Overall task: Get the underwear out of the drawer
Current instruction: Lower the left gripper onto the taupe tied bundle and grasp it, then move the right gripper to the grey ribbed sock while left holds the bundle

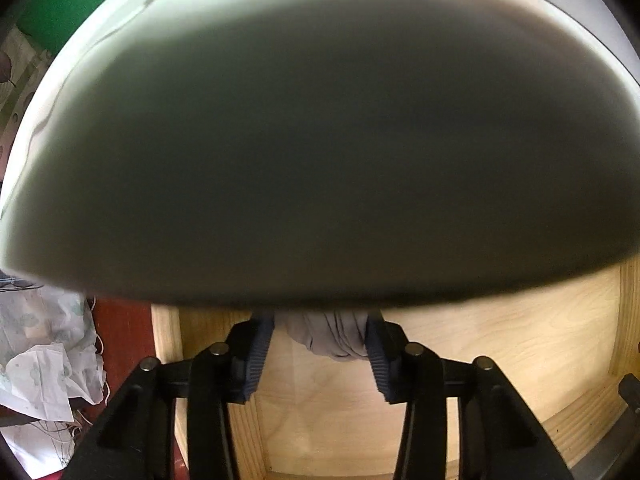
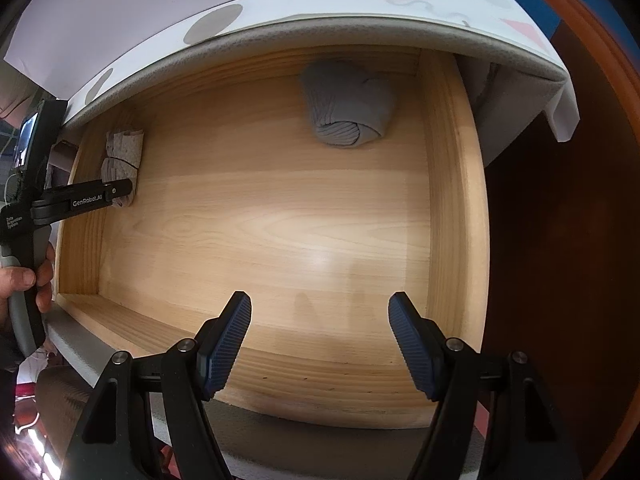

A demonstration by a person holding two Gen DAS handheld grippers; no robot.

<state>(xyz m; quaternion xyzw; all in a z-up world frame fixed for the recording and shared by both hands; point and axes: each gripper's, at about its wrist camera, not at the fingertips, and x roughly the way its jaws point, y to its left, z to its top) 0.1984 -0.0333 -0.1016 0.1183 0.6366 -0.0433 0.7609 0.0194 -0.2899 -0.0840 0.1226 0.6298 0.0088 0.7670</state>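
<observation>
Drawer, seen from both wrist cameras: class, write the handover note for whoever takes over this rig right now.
Left gripper: shut on the grey underwear roll at the left side of the drawer; not yet lifted.
Right gripper: open, empty, above the drawer's front.
Second grey roll: at the back, free.
Done: drawer open, one roll gripped.
Left: lift it out, then probably fetch the second.

Two underwear rolls lie in the drawer [image 2: 280,240]: one [image 2: 348,106] back right, one [image 2: 122,152] far left.
</observation>
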